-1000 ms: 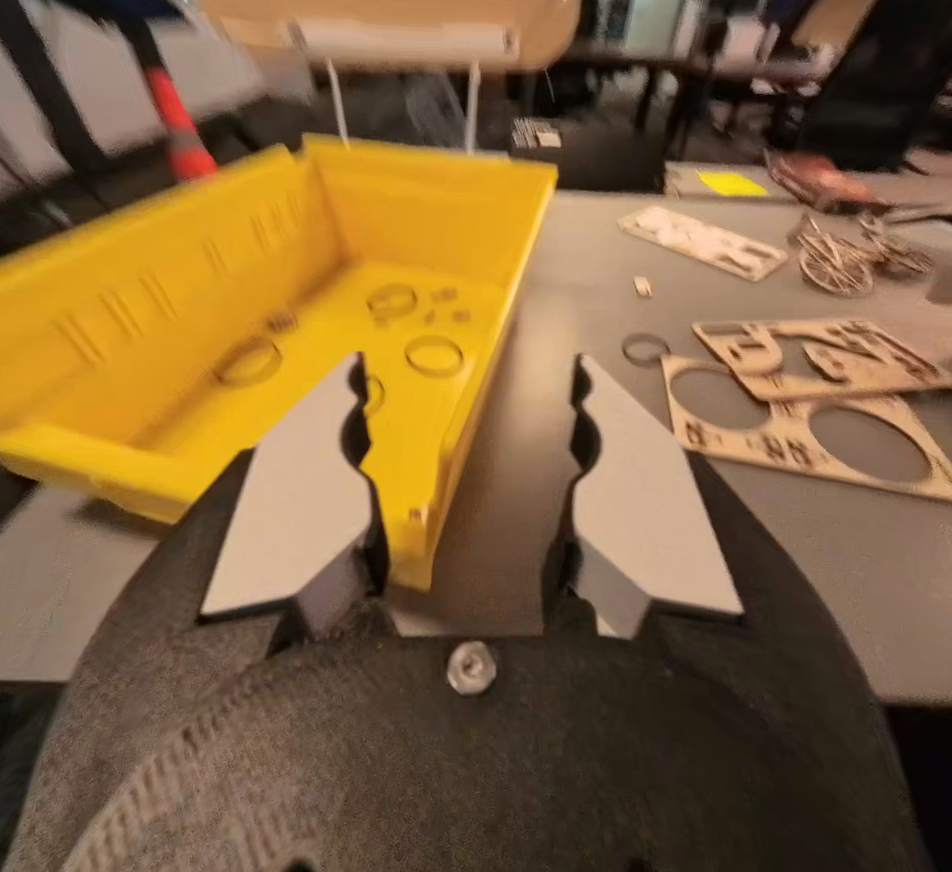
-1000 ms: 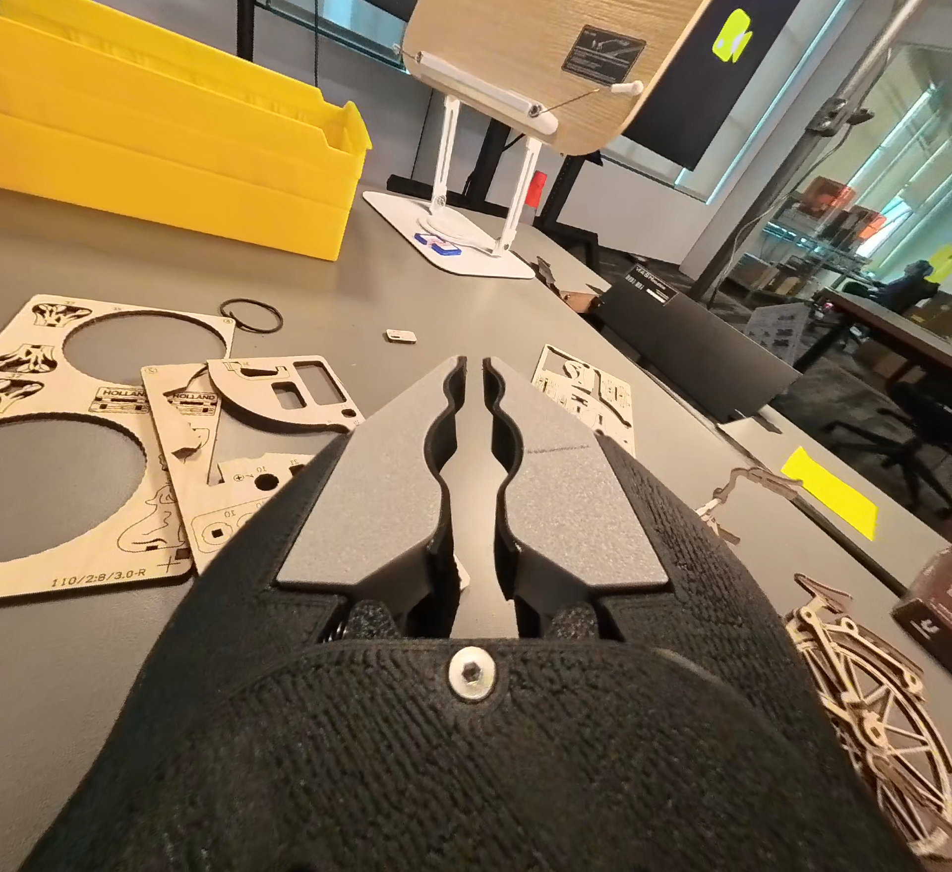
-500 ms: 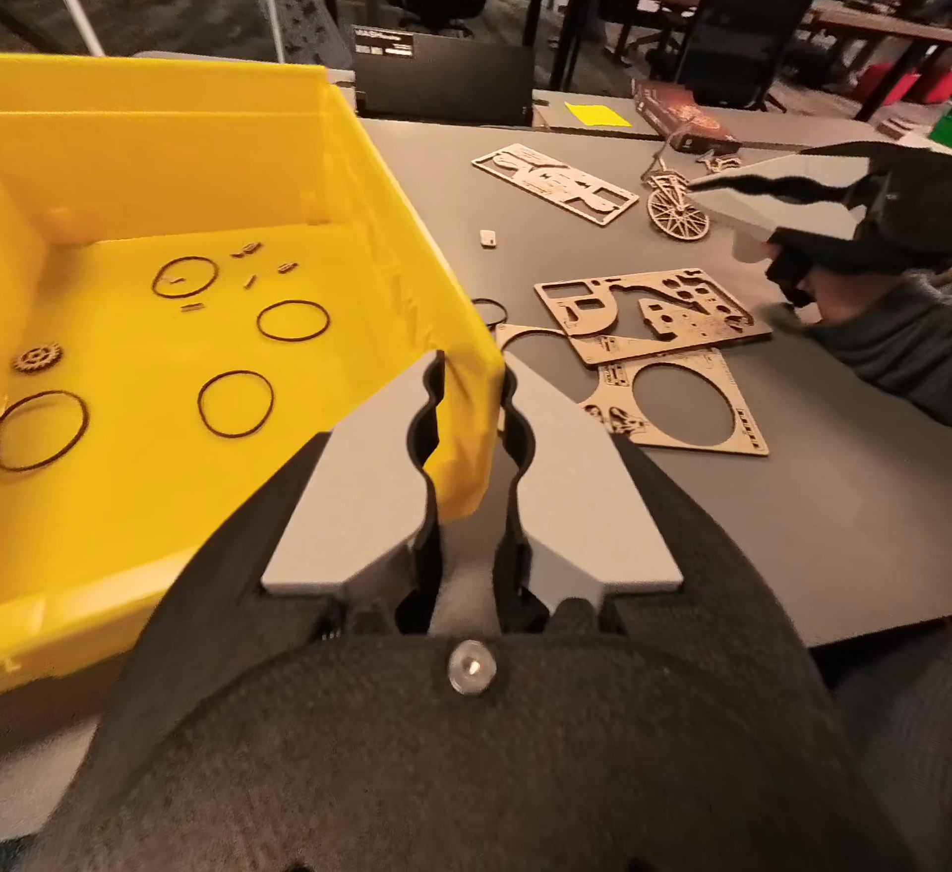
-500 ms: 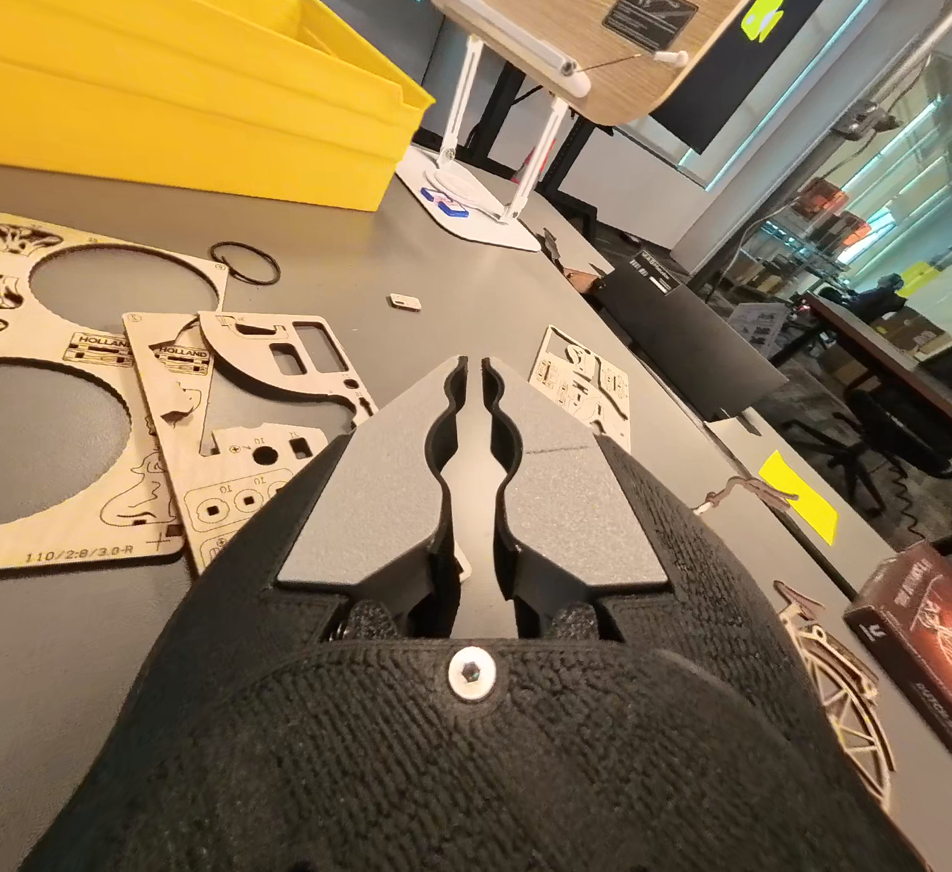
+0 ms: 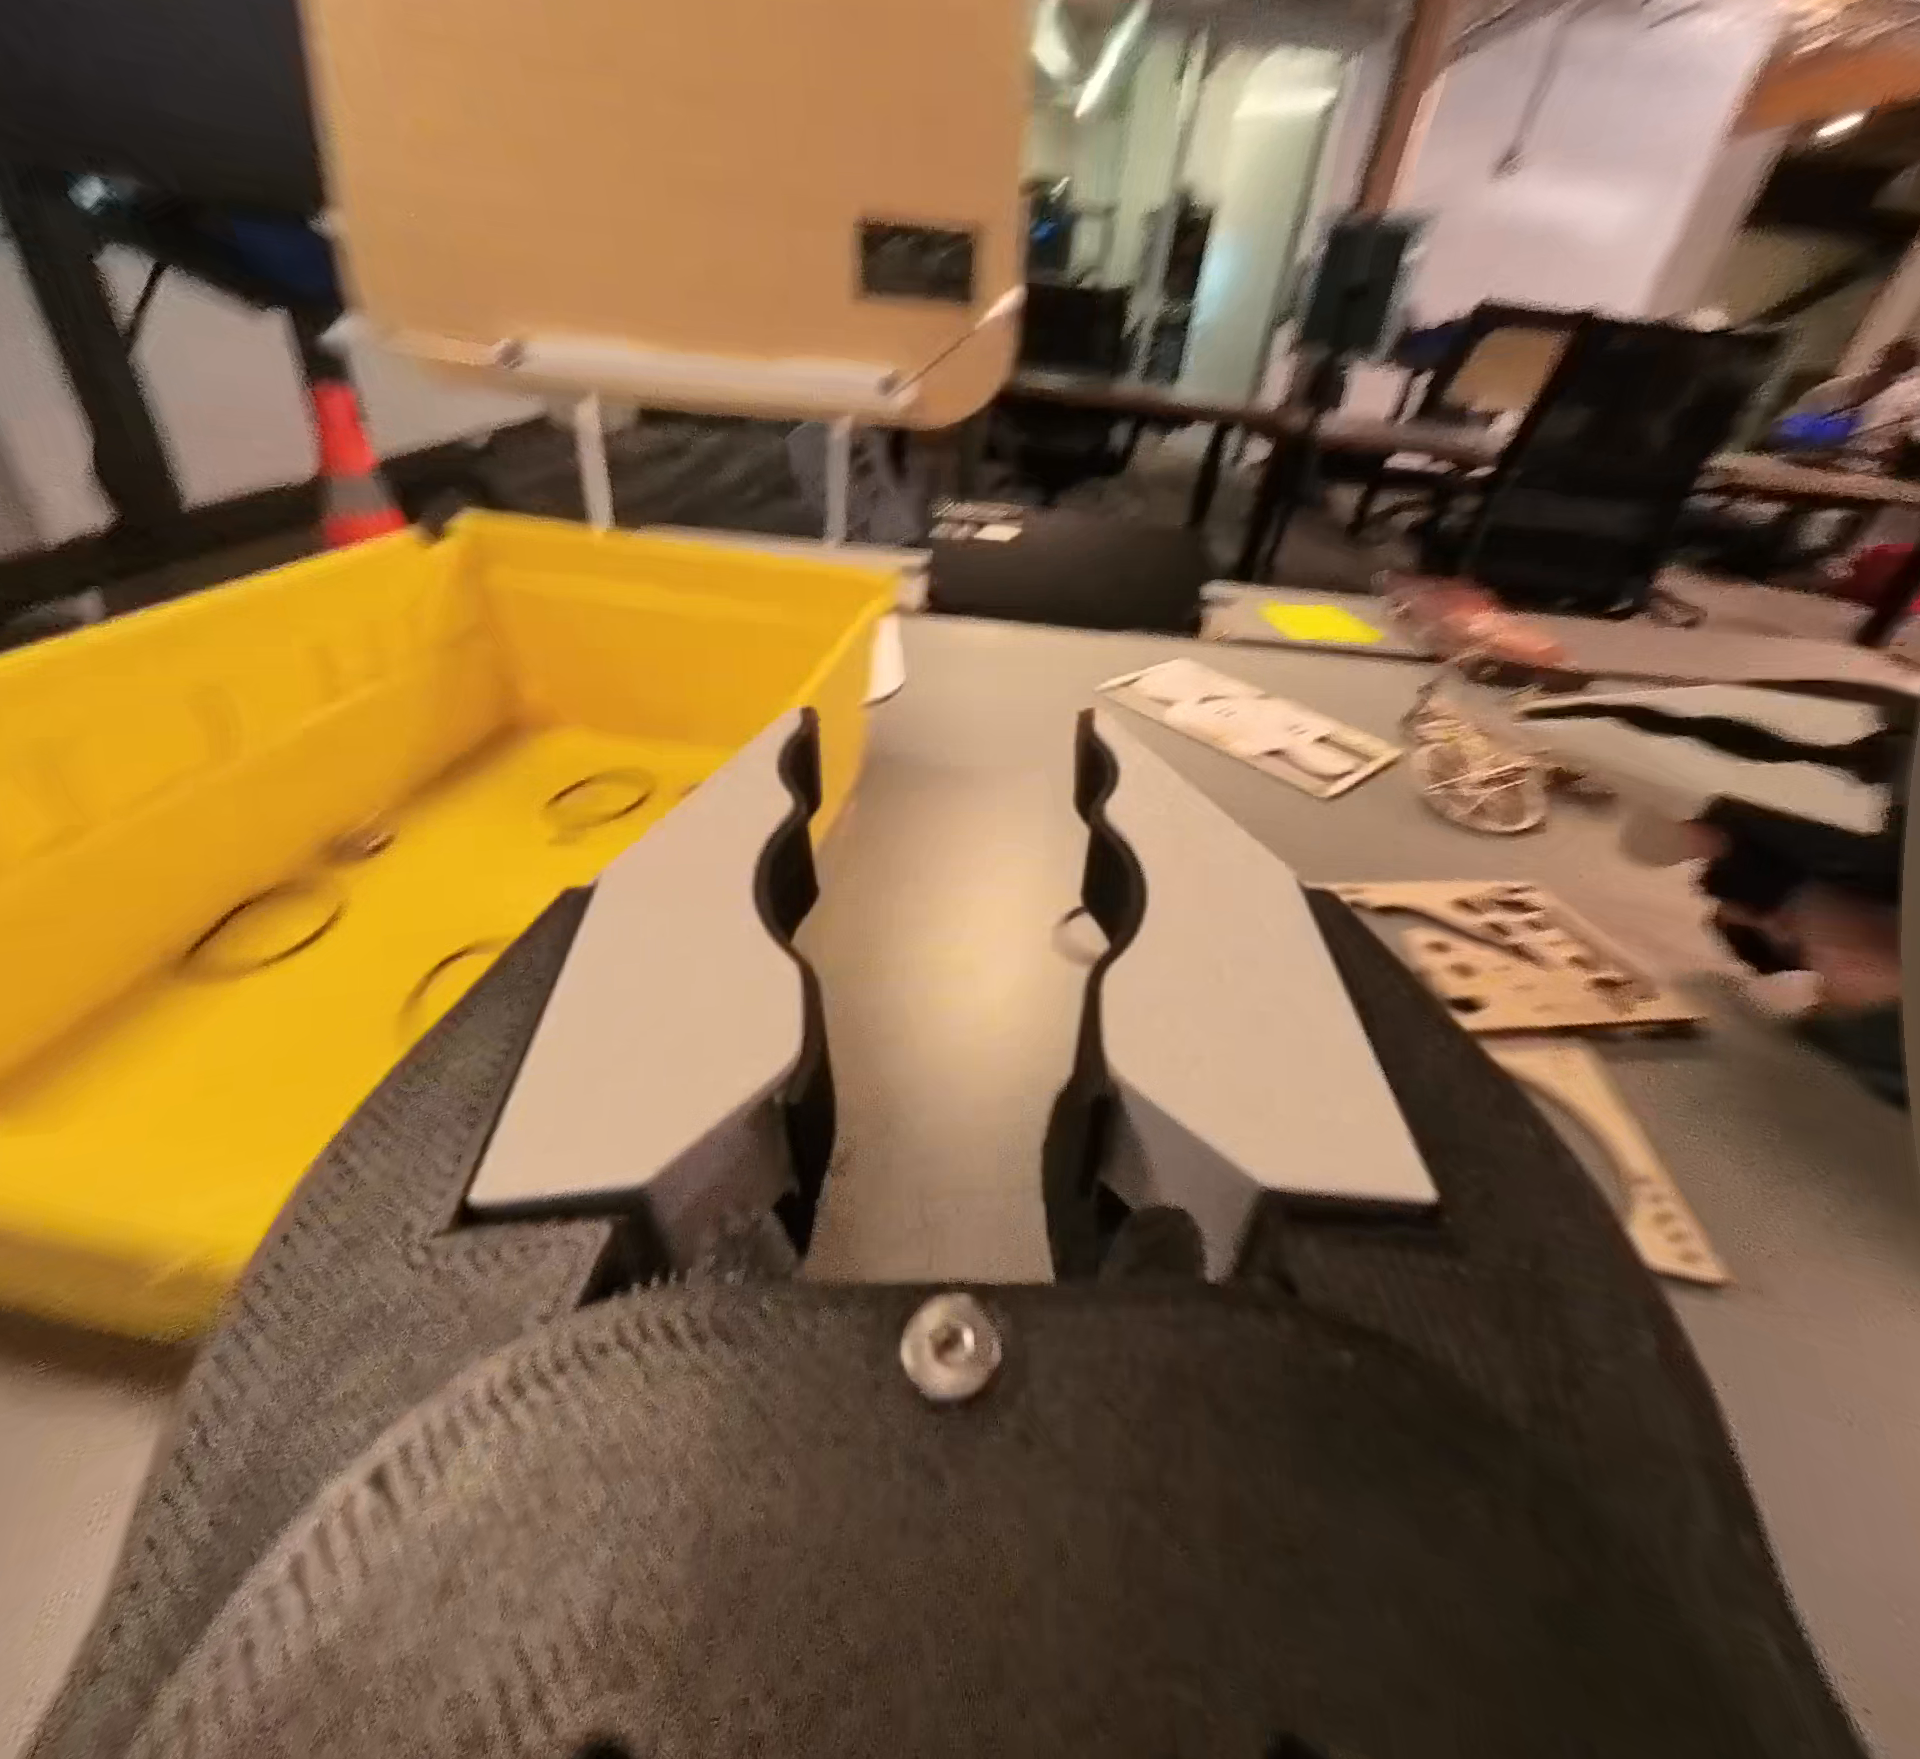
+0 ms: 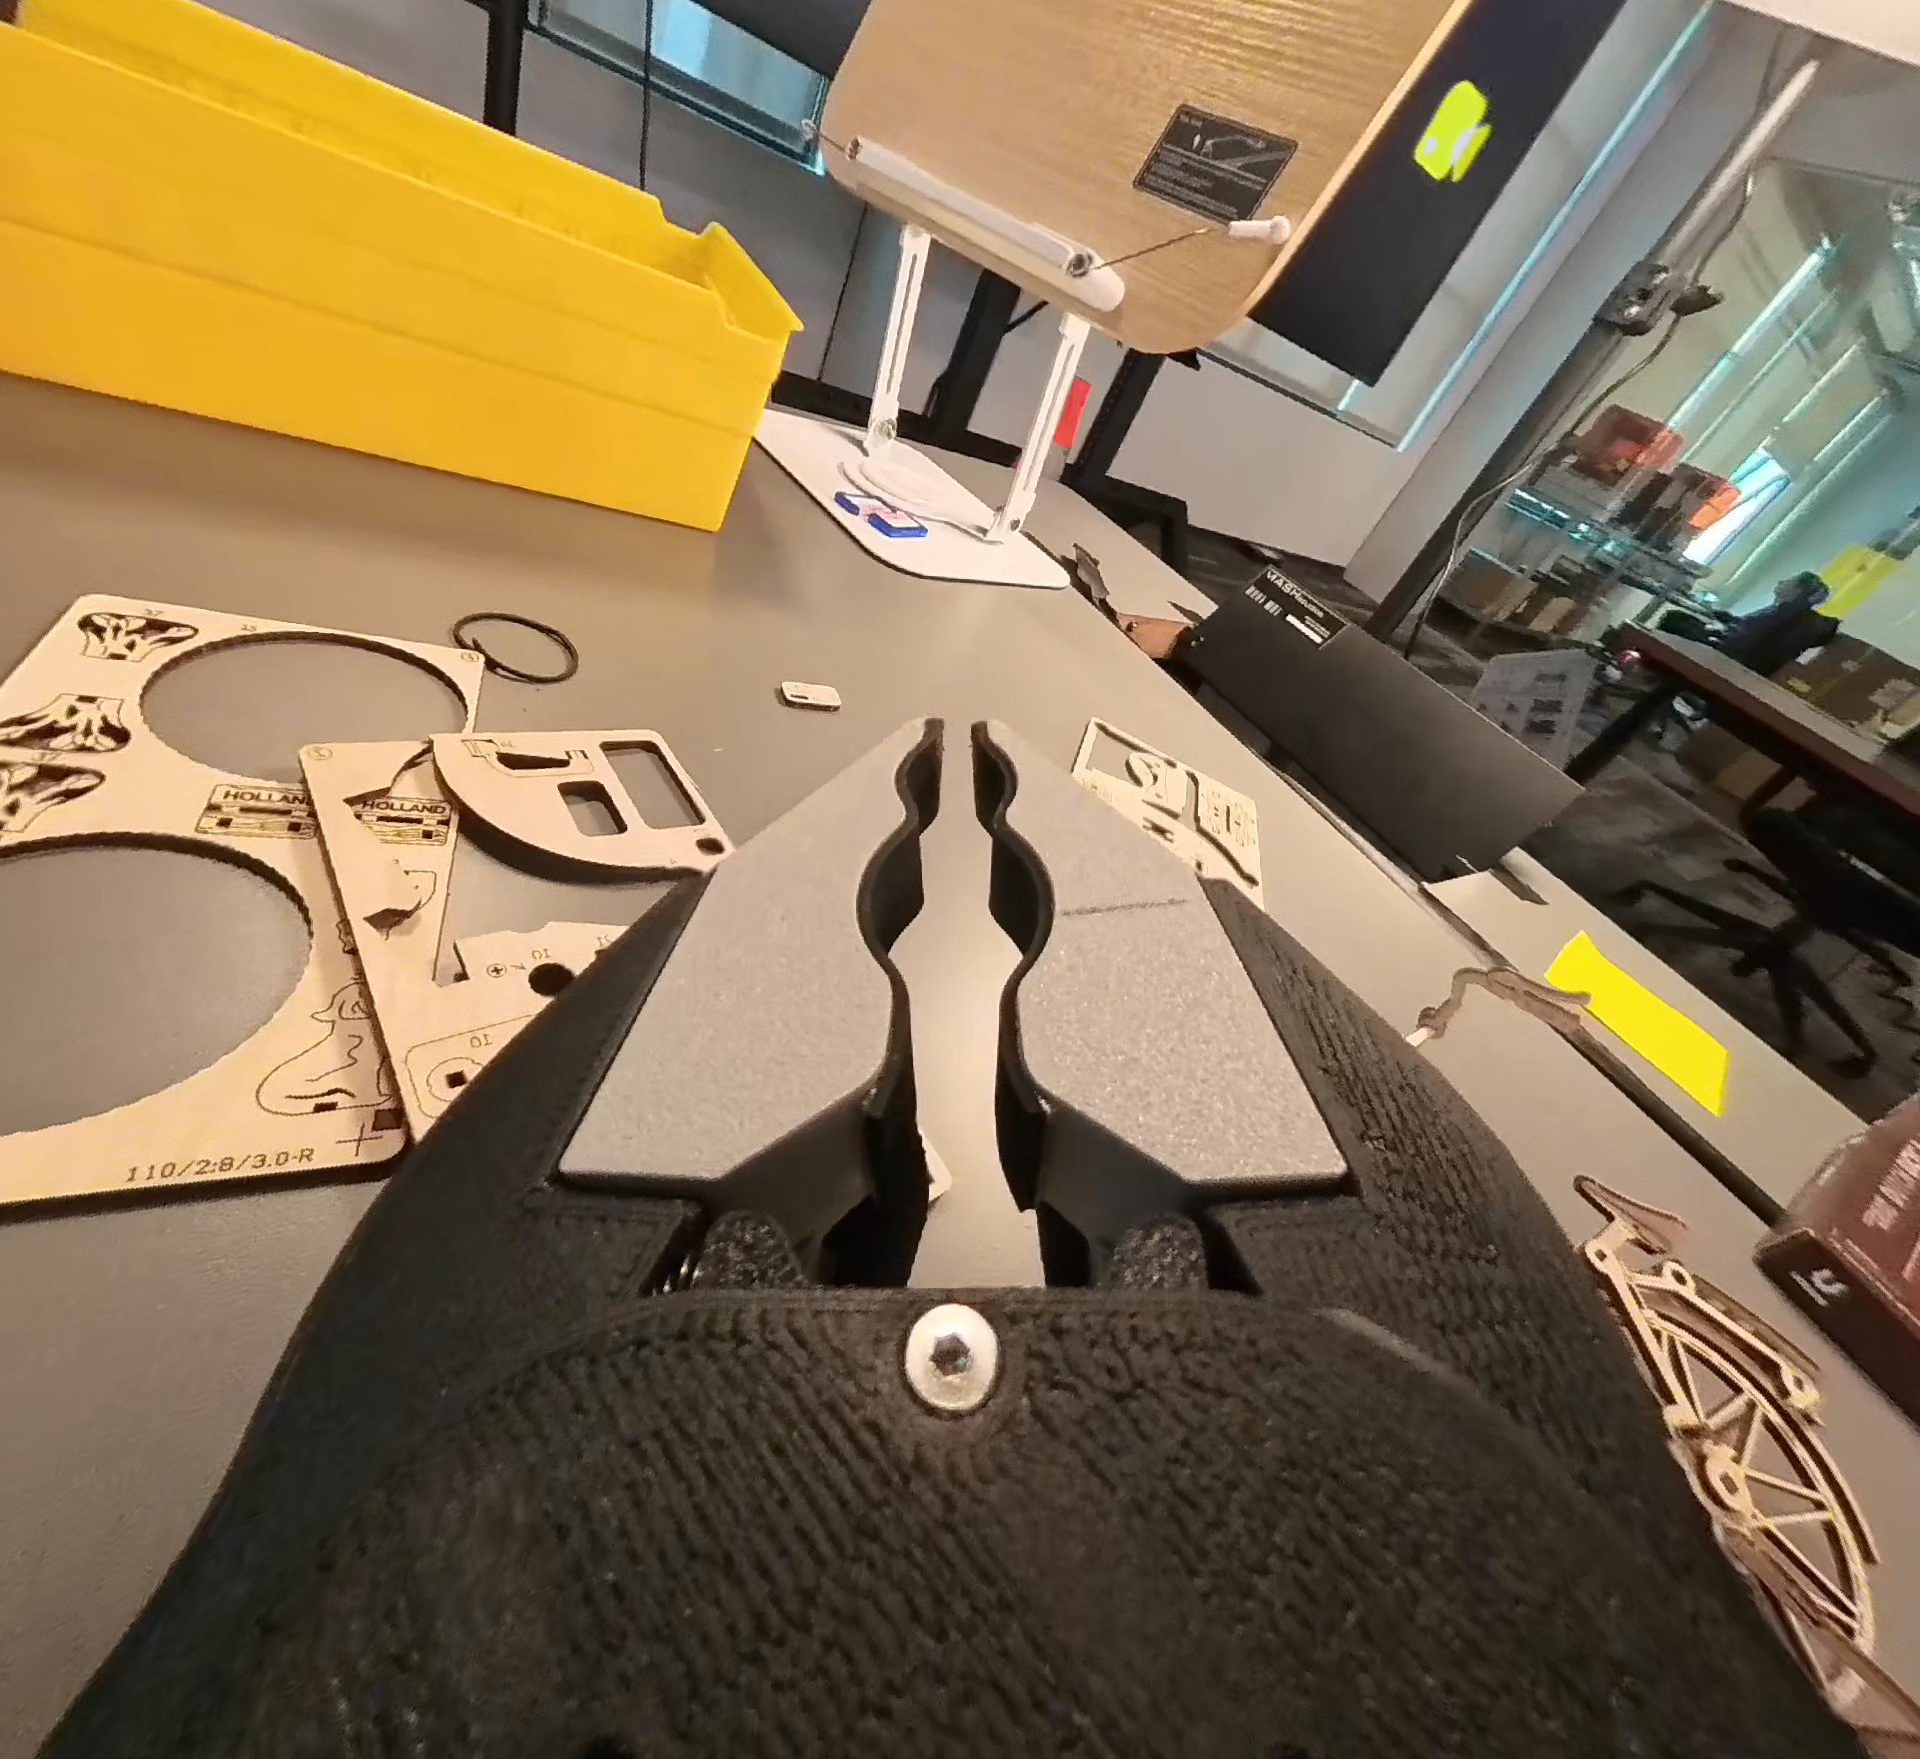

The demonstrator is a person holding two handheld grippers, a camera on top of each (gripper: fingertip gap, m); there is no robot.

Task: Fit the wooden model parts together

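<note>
My left gripper [image 5: 943, 733] is open and empty above the grey table [image 5: 935, 878], just right of the yellow bin [image 5: 665, 629]. The bin holds black rings [image 5: 592, 800] and small parts. My right gripper [image 6: 956, 733] is shut with nothing between its fingers, low over the table; it shows blurred in the left wrist view [image 5: 1704, 733]. Laser-cut wooden sheets lie flat: one with two round holes [image 6: 156, 878], one with cut-out shapes [image 6: 520, 857], a small one farther off [image 6: 1174, 805]. A part-built wooden bicycle [image 6: 1745, 1460] lies at the right.
A black ring [image 6: 516, 647] and a small wooden chip [image 6: 810, 693] lie loose on the table. A wood-look book stand [image 6: 1143, 78] stands at the back. A dark red box [image 6: 1860, 1262] and a yellow note [image 6: 1636, 1018] are at the right. The gap from one gripper's tips to the other's is roughly 30 cm. From my right tips it is roughly 25 cm to the part-built wooden bicycle [image 6: 1745, 1460]; from my left, 50 cm.
Half a second ago my left gripper was closed around the yellow bin's rim; now it is open and off the bin. The right gripper stays shut and has shifted only slightly.
</note>
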